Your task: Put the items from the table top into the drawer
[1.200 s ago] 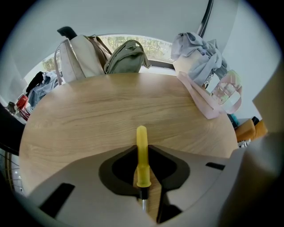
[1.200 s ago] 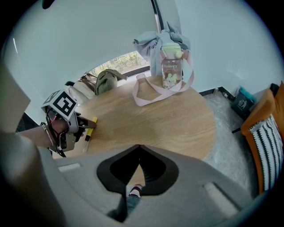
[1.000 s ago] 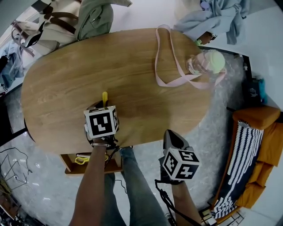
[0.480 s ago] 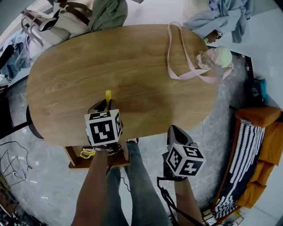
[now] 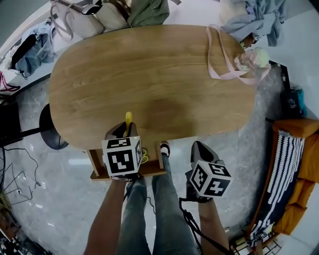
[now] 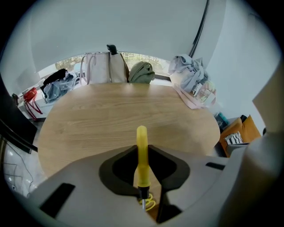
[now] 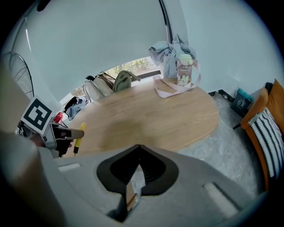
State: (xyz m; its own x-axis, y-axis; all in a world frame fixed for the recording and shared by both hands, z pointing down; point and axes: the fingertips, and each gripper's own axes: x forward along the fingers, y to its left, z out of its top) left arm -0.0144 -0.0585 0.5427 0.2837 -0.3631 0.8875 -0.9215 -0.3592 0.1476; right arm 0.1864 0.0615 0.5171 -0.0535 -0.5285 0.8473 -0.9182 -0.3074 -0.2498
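Note:
A yellow-handled screwdriver (image 5: pixel 128 119) stands up between the jaws of my left gripper (image 5: pixel 124 130), which is shut on it. The handle points toward the oval wooden table (image 5: pixel 149 74) and the dark tip points down. That gripper hangs over the open wooden drawer (image 5: pixel 160 160) under the table's near edge. A yellow looped thing (image 5: pixel 144 157) lies in the drawer. In the left gripper view the screwdriver (image 6: pixel 141 155) rises from the jaws above that looped thing (image 6: pixel 149 204). My right gripper (image 5: pixel 196 145) is off the table's near edge, over the floor, shut and empty.
A clear bottle with a pale green cap and pink strap (image 5: pixel 249 60) stands at the table's far right. Bags (image 5: pixel 124 12) and clothes (image 5: pixel 259 17) lie beyond the far edge. An orange sofa (image 5: pixel 294 164) is on the right. The person's legs (image 5: pixel 149 214) are beside the drawer.
Both grippers have drawn back toward the table's near edge. The left one, still holding the screwdriver, has come off the tabletop to above the drawer.

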